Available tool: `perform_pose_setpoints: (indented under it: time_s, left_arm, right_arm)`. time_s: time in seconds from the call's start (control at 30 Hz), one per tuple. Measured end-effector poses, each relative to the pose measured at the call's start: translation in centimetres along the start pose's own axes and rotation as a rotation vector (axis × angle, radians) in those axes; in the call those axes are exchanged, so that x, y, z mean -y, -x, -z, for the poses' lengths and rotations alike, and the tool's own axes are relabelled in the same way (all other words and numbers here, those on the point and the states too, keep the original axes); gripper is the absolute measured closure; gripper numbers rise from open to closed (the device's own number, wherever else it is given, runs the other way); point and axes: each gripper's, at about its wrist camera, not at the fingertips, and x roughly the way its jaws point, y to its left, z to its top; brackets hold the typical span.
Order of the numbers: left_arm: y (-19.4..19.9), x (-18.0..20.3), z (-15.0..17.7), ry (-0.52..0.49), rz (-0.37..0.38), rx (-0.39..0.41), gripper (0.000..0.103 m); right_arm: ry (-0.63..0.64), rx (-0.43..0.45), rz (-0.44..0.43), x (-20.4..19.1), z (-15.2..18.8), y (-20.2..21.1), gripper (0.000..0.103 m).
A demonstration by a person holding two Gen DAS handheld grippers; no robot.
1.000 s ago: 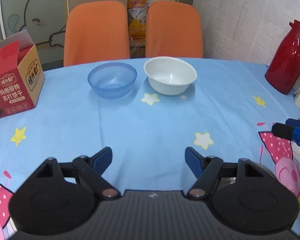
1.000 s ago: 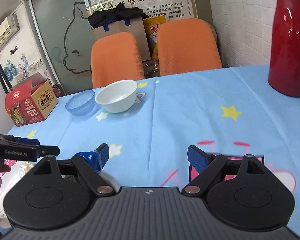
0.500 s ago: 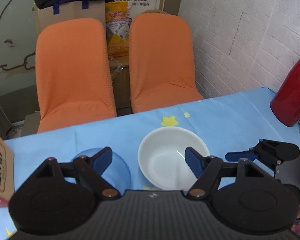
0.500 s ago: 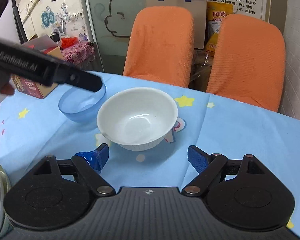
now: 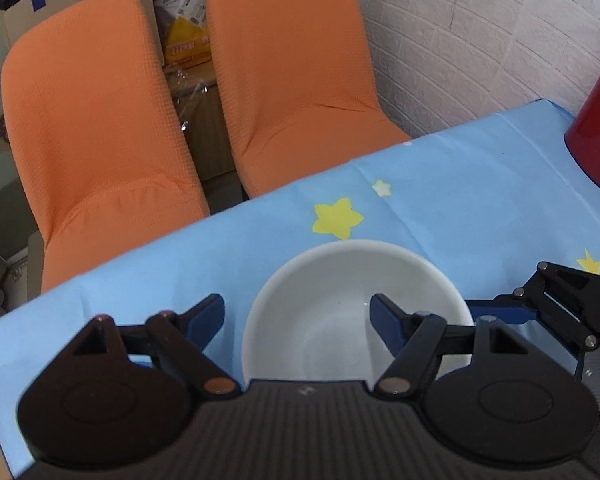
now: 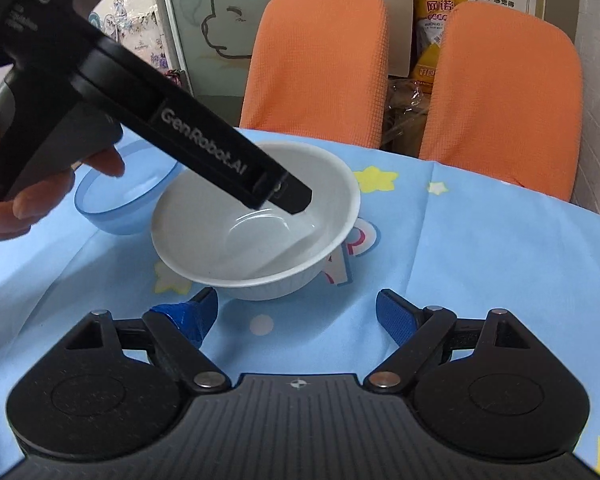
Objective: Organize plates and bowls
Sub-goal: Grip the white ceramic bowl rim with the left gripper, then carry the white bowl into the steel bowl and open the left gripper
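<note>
While both tools are moving in closer than a second ago, the left tool (image 5: 296,316) is now hanging spread wide over the white bowl (image 6: 256,224), one finger inside it. The right tool (image 6: 296,312) is waiting, unclenched, just beside the bowl on the table (image 6: 480,248). The blue bowl (image 6: 128,196) is sitting next to it, likely the stacking spot.

On the surface (image 6: 480,240) two bowls sit side by side, touching or nearly so: the larger bowl (image 6: 256,236) to the right, the smaller bowl (image 6: 126,196) to its left. The left claw (image 5: 298,316) hangs over the larger bowl, straddling its left rim. The right claw (image 6: 296,314) sits just before that bowl. Two chairs (image 6: 320,60) stand behind the surface, and a jug (image 5: 598,120) stands far right.
</note>
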Motion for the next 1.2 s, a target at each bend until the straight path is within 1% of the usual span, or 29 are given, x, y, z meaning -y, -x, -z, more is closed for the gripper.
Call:
perform_pose_setpoints:
  time_s: [0.03, 0.23, 0.3, 0.4, 0.5, 0.6, 0.67, 0.73, 0.8, 0.9, 1.03, 1.13, 1.2]
  left_arm:
    - [-0.1, 0.0, 0.1, 0.004, 0.009, -0.002, 0.03]
    - [-0.6, 0.5, 0.4, 0.009, 0.003, 0.016, 0.03]
    - [-0.7, 0.7, 0.4, 0.004, -0.006, 0.015, 0.031]
    - [-0.6, 0.9, 0.5, -0.01, 0.001, 0.018, 0.031]
    - [-0.7, 1.1, 0.7, -0.013, 0.023, 0.012, 0.031]
    - [-0.7, 1.7, 0.8, -0.033, 0.014, 0.012, 0.031]
    - [-0.4, 2.0, 0.9, -0.032, 0.017, 0.019, 0.031]
    - [0.2, 2.2, 1.1, -0.035, 0.004, 0.036, 0.031]
    - [1.0, 2.2, 1.2, -0.024, 0.003, 0.043, 0.031]
    - [3.1, 2.4, 1.8, -0.009, 0.021, 0.051, 0.031]
    - [7.1, 4.5, 2.9, -0.027, 0.01, 0.097, 0.031]
    - [10.3, 6.8, 4.8, -0.013, 0.024, 0.111, 0.031]
    - [12.3, 8.4, 6.7, -0.01, 0.035, 0.121, 0.031]
  right_arm:
    - [-0.009, 0.013, -0.002, -0.1, 0.1, 0.1, 0.03]
    - [-0.049, 0.108, -0.013, -0.4, 0.6, -0.1, 0.028]
    - [-0.03, 0.12, -0.008, -0.7, 0.7, -0.2, 0.028]
    - [-0.009, 0.142, -0.005, -0.9, 0.9, -0.4, 0.028]
    - [-0.01, 0.163, -0.023, -0.9, 1.0, -0.3, 0.03]
    - [-0.027, 0.176, -0.05, -0.5, 0.9, -0.2, 0.032]
    - [-0.014, 0.193, -0.042, -0.8, 0.8, 0.2, 0.031]
    - [0.024, 0.202, -0.01, -1.3, 0.7, 0.4, 0.031]
    - [0.054, 0.219, 0.009, -1.8, 0.6, 0.9, 0.031]
    - [0.091, 0.238, 0.032, -2.6, 0.5, 2.4, 0.031]
    - [0.089, 0.253, 0.043, -3.7, 0.5, 5.9, 0.031]
    - [0.106, 0.246, 0.064, -5.3, 1.2, 9.1, 0.03]
    - [0.103, 0.238, 0.067, -6.4, 2.5, 11.6, 0.029]
